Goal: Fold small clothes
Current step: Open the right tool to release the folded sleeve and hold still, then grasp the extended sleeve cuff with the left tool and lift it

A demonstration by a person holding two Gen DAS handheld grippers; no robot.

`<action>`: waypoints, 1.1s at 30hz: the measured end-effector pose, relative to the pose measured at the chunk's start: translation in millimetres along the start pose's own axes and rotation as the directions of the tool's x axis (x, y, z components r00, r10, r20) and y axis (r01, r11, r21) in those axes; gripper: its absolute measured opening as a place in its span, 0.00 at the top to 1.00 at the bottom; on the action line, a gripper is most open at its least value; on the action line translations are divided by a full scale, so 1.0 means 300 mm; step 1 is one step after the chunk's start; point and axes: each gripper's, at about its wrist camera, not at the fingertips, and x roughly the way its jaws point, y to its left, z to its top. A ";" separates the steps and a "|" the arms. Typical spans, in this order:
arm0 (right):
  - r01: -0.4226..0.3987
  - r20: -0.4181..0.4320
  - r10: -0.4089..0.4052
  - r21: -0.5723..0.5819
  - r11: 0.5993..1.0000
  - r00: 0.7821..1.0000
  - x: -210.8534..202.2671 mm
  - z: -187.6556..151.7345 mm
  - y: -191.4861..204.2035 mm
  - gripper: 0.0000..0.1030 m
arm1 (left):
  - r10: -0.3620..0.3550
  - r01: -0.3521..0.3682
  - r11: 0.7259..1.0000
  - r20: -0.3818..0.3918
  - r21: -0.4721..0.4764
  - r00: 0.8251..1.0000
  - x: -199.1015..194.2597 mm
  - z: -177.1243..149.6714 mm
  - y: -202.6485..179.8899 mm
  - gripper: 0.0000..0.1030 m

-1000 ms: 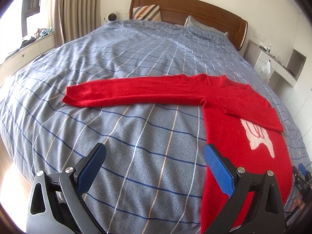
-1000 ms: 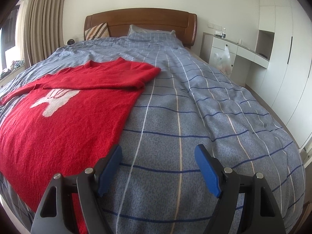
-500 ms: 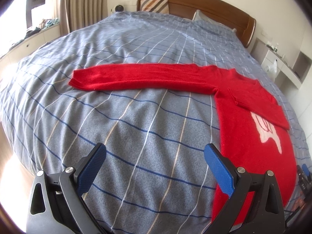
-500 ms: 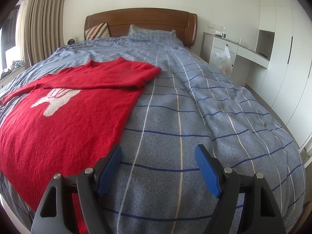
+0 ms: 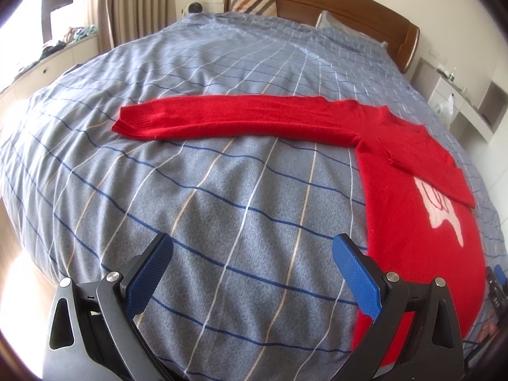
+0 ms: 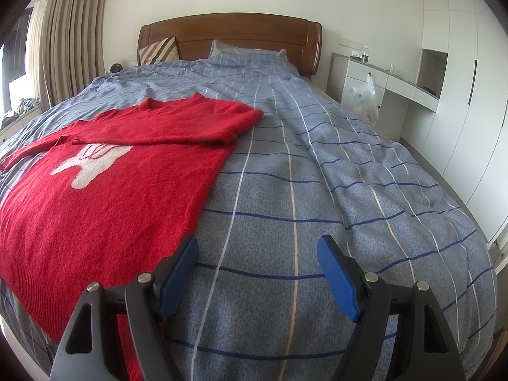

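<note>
A red knit sweater (image 5: 412,209) with a white motif lies flat on the bed. Its left sleeve (image 5: 235,120) stretches out sideways across the cover. Its right sleeve (image 6: 177,127) is folded over the chest. My left gripper (image 5: 252,263) is open and empty, above the bare cover, below the outstretched sleeve and left of the sweater body. My right gripper (image 6: 257,262) is open and empty, above the cover just right of the sweater (image 6: 104,197) near its hem.
The bed has a blue-grey checked cover (image 6: 317,174), pillows and a wooden headboard (image 6: 231,35). A white desk with a plastic bag (image 6: 365,98) and wardrobes stand to the right. Curtains and a window ledge (image 5: 47,63) are on the left. The floor shows past the bed's edge.
My left gripper has shifted left, so the outstretched sleeve sits more central in its view. The right gripper has barely moved. The sweater has not moved.
</note>
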 end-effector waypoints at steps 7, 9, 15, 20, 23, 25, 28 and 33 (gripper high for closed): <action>0.001 0.011 -0.001 0.007 1.000 1.000 -0.007 0.000 -0.004 0.26 | 0.024 -0.024 0.999 0.018 0.021 1.000 -0.006 0.086 0.031 0.02; 0.001 0.018 -0.001 0.013 1.000 1.000 -0.011 0.002 -0.009 0.26 | 0.037 -0.037 0.999 0.049 -0.005 0.998 -0.020 0.144 0.079 0.02; -0.001 0.011 0.001 0.016 1.000 1.000 -0.010 0.002 -0.012 0.26 | 0.027 -0.009 0.968 0.069 -0.249 0.997 0.013 0.317 0.357 0.02; -0.001 -0.003 0.001 0.004 1.000 1.000 0.003 0.001 -0.002 0.26 | 0.007 -0.024 0.912 -0.043 -0.409 0.999 0.183 0.358 0.541 0.07; 0.003 -0.012 -0.003 -0.011 1.000 1.000 0.009 -0.005 0.008 0.26 | 0.001 -0.050 0.882 -0.104 -0.468 0.995 0.282 0.354 0.587 0.21; 0.006 -0.018 -0.006 -0.020 1.000 1.000 0.014 -0.009 0.012 0.26 | -0.012 -0.045 0.863 -0.109 -0.504 0.994 0.328 0.354 0.596 0.22; 0.007 -0.026 -0.008 -0.019 1.000 1.000 0.023 -0.011 0.013 0.26 | 0.007 -0.044 0.859 -0.075 -0.509 0.997 0.361 0.379 0.580 0.31; 0.011 -0.028 -0.011 -0.019 1.000 1.000 0.025 -0.009 0.013 0.26 | 0.021 -0.048 0.895 -0.066 -0.443 0.998 0.355 0.457 0.511 0.97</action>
